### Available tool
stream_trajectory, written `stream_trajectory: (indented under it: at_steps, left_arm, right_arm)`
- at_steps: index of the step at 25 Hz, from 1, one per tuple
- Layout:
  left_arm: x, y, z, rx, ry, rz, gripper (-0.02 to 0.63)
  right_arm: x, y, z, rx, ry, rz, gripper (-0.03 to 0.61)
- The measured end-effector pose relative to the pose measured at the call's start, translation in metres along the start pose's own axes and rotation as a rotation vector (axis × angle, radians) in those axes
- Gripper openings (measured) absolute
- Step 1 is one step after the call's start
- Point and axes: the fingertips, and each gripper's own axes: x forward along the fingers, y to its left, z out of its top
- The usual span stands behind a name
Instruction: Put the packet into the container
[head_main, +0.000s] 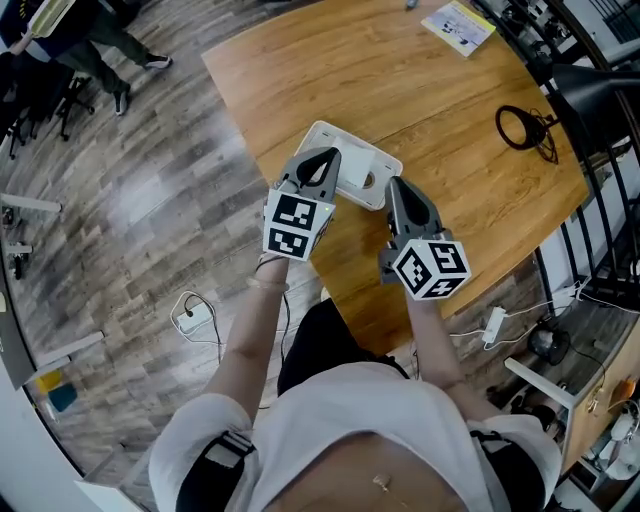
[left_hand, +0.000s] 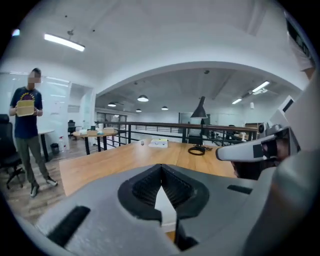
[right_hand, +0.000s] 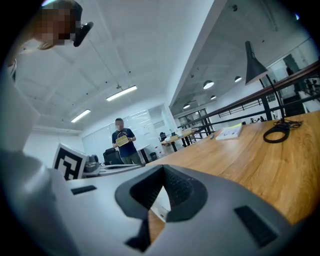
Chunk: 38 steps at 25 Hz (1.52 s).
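Just beyond both jaws, white container (head_main: 375, 158).

White container (head_main: 384, 160) partly behind L hand-held gripper (head_main: 322, 156); contents too small to ID.

So the container (head_main: 357, 160) is a white, shallow tray-like box with rounded corners. It sits flat on the wooden bench (head_main: 450, 200), toward the near edge and turned at an angle to it. The top is open. Inside there's a pale flat thing (head_main: 350, 178) with a small round darkish spot next to it. Whether that's the packet, I honestly can't tell from the head view. The container's near side is covered from up there, and the gripper views only give me a white sliver of it.
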Motion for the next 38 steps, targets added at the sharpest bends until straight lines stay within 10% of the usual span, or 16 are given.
stream_trajectory:
  at_steps: [10, 38]
  left_arm:
    - [-0.02, -0.018, -0.032, -0.231, -0.026, 0.068, 0.009]
    - [-0.024, -0.051, -0.038, -0.155, -0.008, -0.026, 0.009]
  right_arm:
    - [-0.006, 0.0, -0.002, -0.044, 0.002, -0.003, 0.011]
    - [-0.02, -0.003, -0.029, -0.104, 0.073, -0.02, 0.011]
